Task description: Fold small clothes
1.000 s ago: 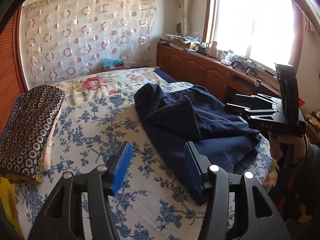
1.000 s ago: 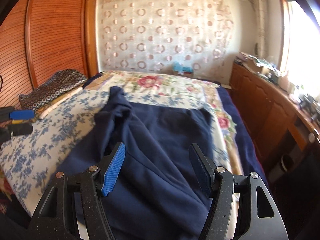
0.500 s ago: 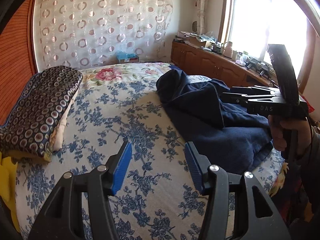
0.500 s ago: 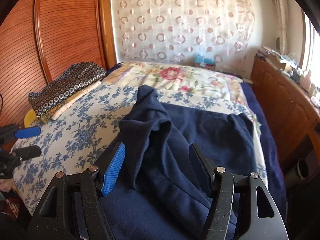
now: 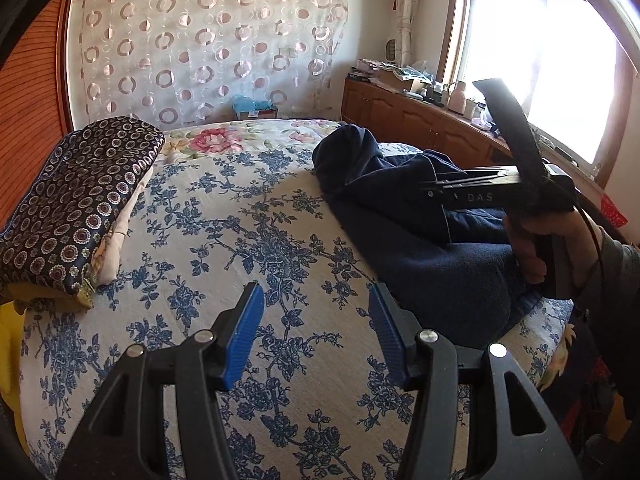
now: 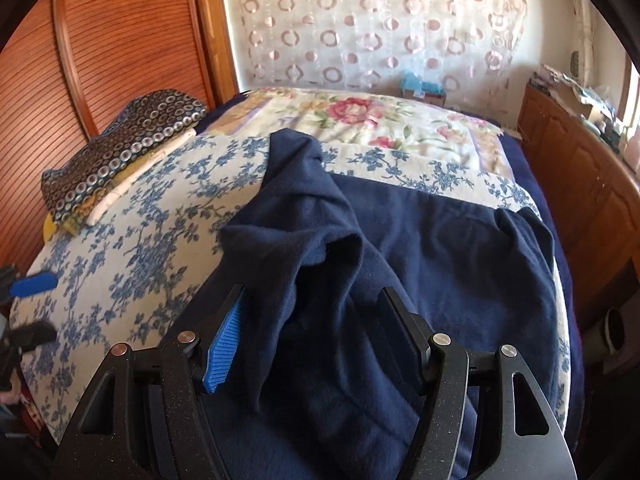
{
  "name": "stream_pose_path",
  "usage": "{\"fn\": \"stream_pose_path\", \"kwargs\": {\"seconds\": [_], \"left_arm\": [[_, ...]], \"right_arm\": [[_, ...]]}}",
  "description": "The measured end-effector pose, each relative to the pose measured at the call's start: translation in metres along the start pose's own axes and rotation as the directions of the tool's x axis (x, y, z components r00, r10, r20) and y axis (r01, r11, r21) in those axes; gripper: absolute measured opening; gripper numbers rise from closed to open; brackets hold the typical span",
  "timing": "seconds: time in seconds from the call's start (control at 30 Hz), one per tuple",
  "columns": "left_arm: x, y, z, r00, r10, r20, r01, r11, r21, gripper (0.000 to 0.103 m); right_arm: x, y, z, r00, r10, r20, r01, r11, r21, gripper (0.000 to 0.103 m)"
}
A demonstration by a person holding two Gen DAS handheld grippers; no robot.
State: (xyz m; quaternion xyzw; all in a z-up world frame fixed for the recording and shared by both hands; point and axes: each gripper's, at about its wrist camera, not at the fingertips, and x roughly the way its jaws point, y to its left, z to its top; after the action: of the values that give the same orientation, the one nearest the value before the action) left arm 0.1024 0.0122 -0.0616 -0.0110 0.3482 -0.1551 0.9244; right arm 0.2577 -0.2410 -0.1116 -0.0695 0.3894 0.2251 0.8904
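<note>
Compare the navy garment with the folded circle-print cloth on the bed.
The navy garment is plain dark blue; the circle-print cloth is dark with small ring patterns. The navy garment lies rumpled and partly spread at the bed's near side; the circle-print cloth sits folded in a neat stack by the wooden wall. Both rest on the floral bedspread.

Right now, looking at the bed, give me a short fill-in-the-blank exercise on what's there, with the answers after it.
1. The crumpled garment on the bed is dark ____.
2. The bedspread under the left gripper is white with a blue ____ print.
3. The folded cloth at the left edge of the bed, as the left wrist camera shows it, bears a pattern of small ____.
4. The jaws of the right gripper stand ____, with nothing pinched.

Answers: blue; flower; circles; open
</note>
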Motion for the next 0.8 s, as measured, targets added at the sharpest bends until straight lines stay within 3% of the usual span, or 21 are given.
{"fn": "stream_pose_path", "kwargs": {"seconds": [0.07,0.1,0.13,0.27,0.47,0.6,0.8], "left_arm": [[0.001,0.0,-0.002,1.0,0.002,-0.001,-0.002,1.0,0.0,0.054],[0.002,0.0,-0.003,1.0,0.003,-0.002,-0.003,1.0,-0.002,0.054],[0.003,0.001,-0.004,1.0,0.004,-0.004,-0.004,1.0,-0.004,0.054],[0.004,0.0,-0.007,1.0,0.002,-0.01,-0.002,1.0,-0.007,0.054],[0.003,-0.006,-0.008,1.0,-0.009,-0.006,0.009,1.0,0.003,0.054],[0.003,-0.01,-0.009,1.0,-0.008,0.0,0.008,1.0,0.014,0.054],[0.006,-0.011,-0.011,1.0,-0.021,-0.01,0.021,1.0,0.009,0.054]], "right_arm": [[0.002,-0.001,0.003,1.0,-0.002,0.002,0.002,1.0,0.003,0.056],[0.002,0.0,0.003,1.0,0.012,0.005,-0.012,1.0,-0.007,0.022],[0.001,0.003,0.003,1.0,0.02,0.004,-0.02,0.999,-0.028,0.006],[-0.019,0.012,0.005,0.996,-0.015,0.092,0.024,0.995,-0.098,0.004],[-0.066,-0.02,0.031,0.952,-0.168,0.255,0.177,0.984,-0.014,0.003],[-0.066,-0.06,0.057,0.932,-0.283,0.226,0.284,0.958,0.026,0.003],[-0.029,-0.125,0.072,0.89,-0.443,0.108,0.432,0.895,0.111,0.003]]}}
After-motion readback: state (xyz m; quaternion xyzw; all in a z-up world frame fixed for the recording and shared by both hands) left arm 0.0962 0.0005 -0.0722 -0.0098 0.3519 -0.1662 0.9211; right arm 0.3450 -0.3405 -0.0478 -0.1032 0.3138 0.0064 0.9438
